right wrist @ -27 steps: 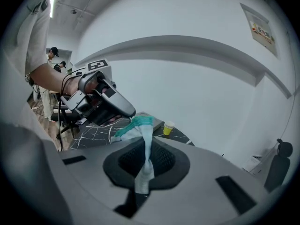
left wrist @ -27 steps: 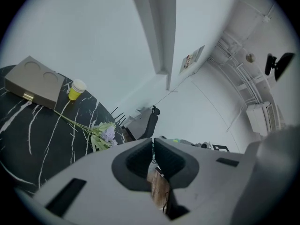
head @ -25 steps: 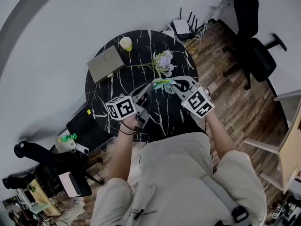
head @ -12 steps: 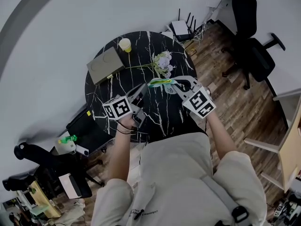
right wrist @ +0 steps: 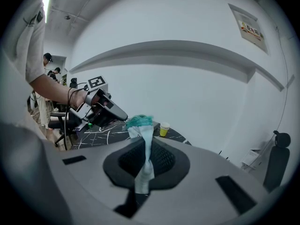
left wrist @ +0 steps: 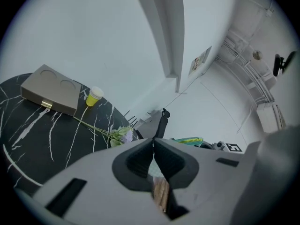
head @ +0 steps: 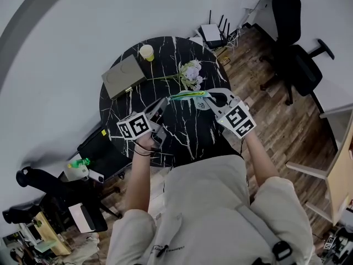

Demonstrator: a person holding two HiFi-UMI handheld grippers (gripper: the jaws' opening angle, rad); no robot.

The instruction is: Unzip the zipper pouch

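The zipper pouch [head: 186,96], teal and green, hangs over the black marble table [head: 165,54]. My right gripper [head: 205,96] is shut on one end of it. In the right gripper view the pouch [right wrist: 139,122] bunches up above the jaws and its cloth runs down between them at my right gripper [right wrist: 145,146]. My left gripper [head: 161,105] is to the left of the pouch, apart from it, jaws shut with nothing seen in them. The left gripper view shows the closed left gripper [left wrist: 153,144] and the pouch [left wrist: 186,140] beyond to the right.
On the table lie a tan box [head: 124,74], a yellow cup [head: 146,51] and a flower stem [head: 191,73]. A black office chair [head: 295,54] stands at the right on the wood floor. More chairs and clutter sit at the lower left.
My left gripper has drawn away from the pouch, to the left and a little downward. The right gripper has kept its hold and barely moved.
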